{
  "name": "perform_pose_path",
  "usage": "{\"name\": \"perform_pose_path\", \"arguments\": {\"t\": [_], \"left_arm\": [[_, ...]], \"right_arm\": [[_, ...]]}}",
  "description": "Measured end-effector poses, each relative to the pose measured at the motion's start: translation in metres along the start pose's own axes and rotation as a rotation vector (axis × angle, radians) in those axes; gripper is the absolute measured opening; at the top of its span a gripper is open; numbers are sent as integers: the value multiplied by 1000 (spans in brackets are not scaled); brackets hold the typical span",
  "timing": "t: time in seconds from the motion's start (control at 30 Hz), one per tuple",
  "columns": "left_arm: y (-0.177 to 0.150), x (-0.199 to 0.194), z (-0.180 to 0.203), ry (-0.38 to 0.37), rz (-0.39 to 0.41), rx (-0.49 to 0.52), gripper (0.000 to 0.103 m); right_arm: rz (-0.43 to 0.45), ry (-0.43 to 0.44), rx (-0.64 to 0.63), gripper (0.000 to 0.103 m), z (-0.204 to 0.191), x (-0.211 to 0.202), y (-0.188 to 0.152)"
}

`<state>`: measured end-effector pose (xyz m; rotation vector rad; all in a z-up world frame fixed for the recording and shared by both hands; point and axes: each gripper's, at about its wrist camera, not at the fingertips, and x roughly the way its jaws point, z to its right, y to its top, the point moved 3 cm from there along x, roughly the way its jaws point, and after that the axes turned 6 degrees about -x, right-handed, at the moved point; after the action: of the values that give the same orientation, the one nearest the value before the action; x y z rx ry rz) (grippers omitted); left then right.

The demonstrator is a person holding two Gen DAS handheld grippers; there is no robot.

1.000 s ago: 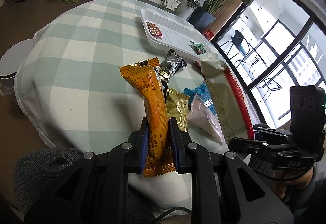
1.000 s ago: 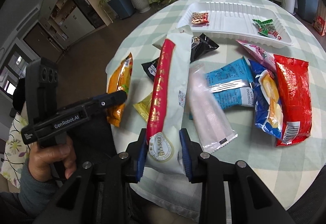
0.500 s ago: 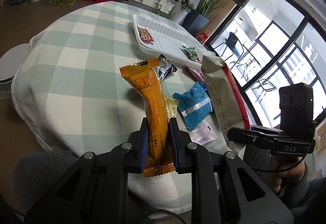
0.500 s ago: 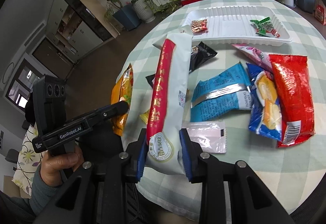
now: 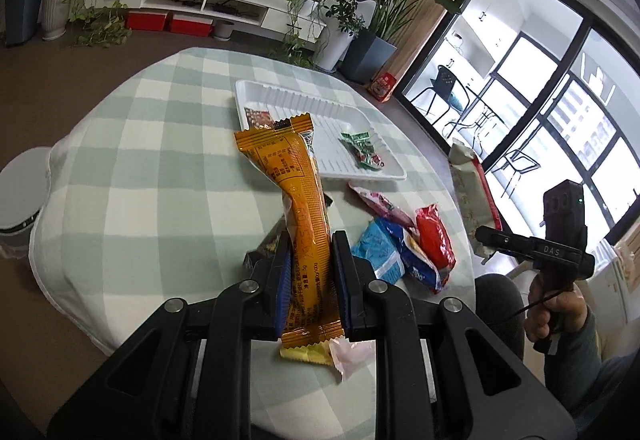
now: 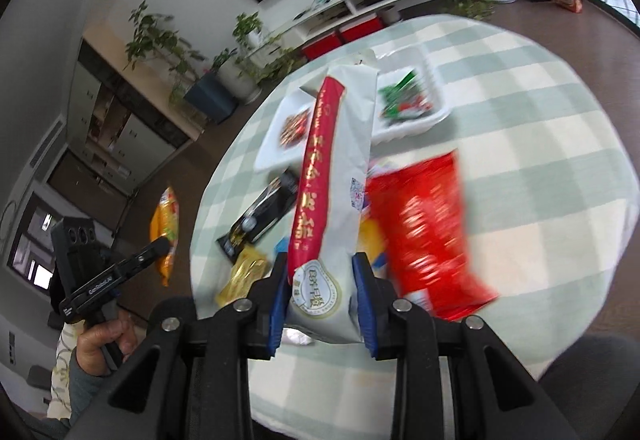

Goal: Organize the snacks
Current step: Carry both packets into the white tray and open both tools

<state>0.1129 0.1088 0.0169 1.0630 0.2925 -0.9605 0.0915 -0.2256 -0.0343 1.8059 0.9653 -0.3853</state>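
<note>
Both my grippers hold a snack packet above the checked table.

My left gripper (image 5: pixel 308 272) clamps the orange packet (image 5: pixel 298 199), now raised higher than a second ago, so the yellow and pink sachets (image 5: pixel 348 354) show beneath it. My right gripper (image 6: pixel 322 298) pinches the white packet with the red stripe (image 6: pixel 336 175) and has swung sideways; its view is blurred. Beyond lie the red bag (image 6: pixel 428 232) and black packet (image 6: pixel 262 213), then the white tray (image 5: pixel 352 159) holding small sweets.
</note>
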Motion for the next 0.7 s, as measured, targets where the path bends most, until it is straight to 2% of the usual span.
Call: {"name": "perform_pose_path", "arguments": {"t": [0.2, 0.37, 0.53, 0.7], "left_arm": [[74, 26, 16, 38, -4, 97, 17], [129, 67, 32, 61, -32, 155, 17], [153, 133, 40, 95, -126, 184, 17], [154, 192, 27, 122, -216, 166, 17]], "right_arm": [[71, -87, -12, 33, 38, -18, 56], [85, -109, -46, 33, 45, -6, 110], [8, -84, -130, 33, 27, 43, 152], [-94, -88, -179, 33, 16, 100, 165]]}}
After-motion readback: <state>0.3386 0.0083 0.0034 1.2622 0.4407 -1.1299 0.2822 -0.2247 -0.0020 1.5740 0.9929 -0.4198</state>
